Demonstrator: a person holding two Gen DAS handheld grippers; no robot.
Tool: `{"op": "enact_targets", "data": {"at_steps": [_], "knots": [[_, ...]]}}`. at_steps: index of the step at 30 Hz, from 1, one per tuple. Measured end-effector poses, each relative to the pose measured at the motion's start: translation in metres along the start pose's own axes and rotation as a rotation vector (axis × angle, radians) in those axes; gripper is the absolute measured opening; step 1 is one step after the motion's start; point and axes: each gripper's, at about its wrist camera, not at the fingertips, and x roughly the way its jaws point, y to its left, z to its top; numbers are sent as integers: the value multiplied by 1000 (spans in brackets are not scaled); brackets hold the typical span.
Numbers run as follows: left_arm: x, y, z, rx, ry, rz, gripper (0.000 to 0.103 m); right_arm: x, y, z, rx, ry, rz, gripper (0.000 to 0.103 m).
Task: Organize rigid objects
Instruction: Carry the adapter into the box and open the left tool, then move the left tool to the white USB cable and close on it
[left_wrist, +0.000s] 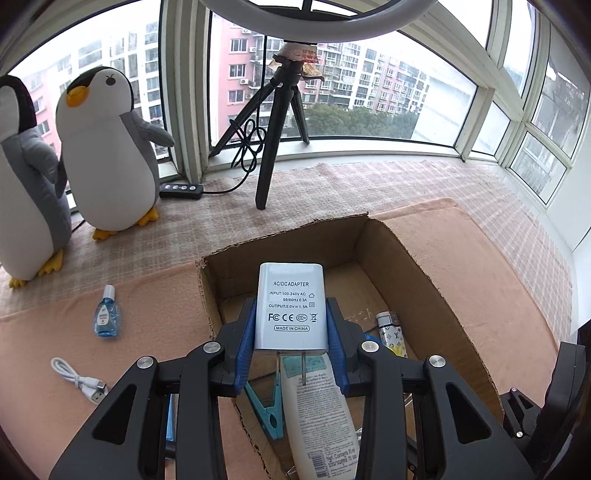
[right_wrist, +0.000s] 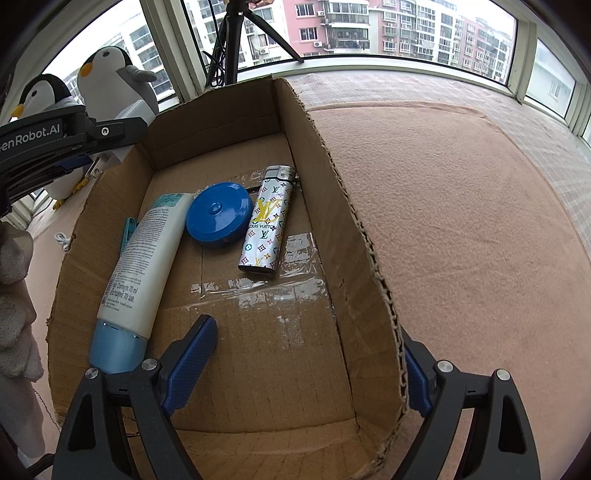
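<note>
My left gripper (left_wrist: 291, 314) is shut on a white AC/DC adapter (left_wrist: 291, 284), prongs pointing back toward me. It hangs over the near left part of an open cardboard box (left_wrist: 424, 280). In the box (right_wrist: 351, 229) lie a white lotion tube (right_wrist: 144, 258) with a blue cap, a teal clip (right_wrist: 129, 229), a round blue tape measure (right_wrist: 218, 214) and a patterned lighter (right_wrist: 267, 221). My right gripper (right_wrist: 306, 343) is open and straddles the box's right wall, one finger inside and one outside, holding nothing. The left gripper (right_wrist: 66, 147) shows at the box's far left corner.
On the peach cloth left of the box lie a small blue bottle (left_wrist: 107, 314) and a white USB cable (left_wrist: 79, 380). Two plush penguins (left_wrist: 107, 147), a black tripod (left_wrist: 273, 147) and its cable switch (left_wrist: 181, 190) stand by the window. A gloved hand (right_wrist: 14, 314) is at left.
</note>
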Motion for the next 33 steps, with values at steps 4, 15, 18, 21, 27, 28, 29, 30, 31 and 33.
{"op": "enact_targets", "data": {"at_steps": [4, 15, 18, 21, 27, 28, 29, 30, 31, 33], "knots": [[2, -1, 0, -4, 7, -3, 34, 0, 0, 0, -1, 0, 0, 86], [-3, -8, 0, -11, 28, -23, 73, 2, 2, 1, -3, 0, 1, 86], [-5, -6, -1, -28, 28, -16, 73, 2, 1, 2, -3, 0, 1, 86], [-9, -1, -3, -49, 23, -12, 73, 2, 2, 2, -2, 0, 0, 86], [-30, 21, -7, -91, -7, -6, 73, 3, 2, 2, -3, 0, 0, 86], [-35, 25, -8, -94, -13, -1, 73, 3, 2, 3, -3, 1, 0, 86], [-41, 32, -10, -96, -22, 8, 73, 2, 2, 2, -3, 1, 0, 86], [-46, 38, -12, -102, -27, 17, 73, 3, 2, 2, -3, 1, 0, 86], [-51, 45, -14, -114, -29, 25, 73, 3, 2, 2, -3, 0, 0, 86], [-61, 62, -18, -143, -36, 48, 73, 3, 3, 2, -3, 0, 0, 86]]}}
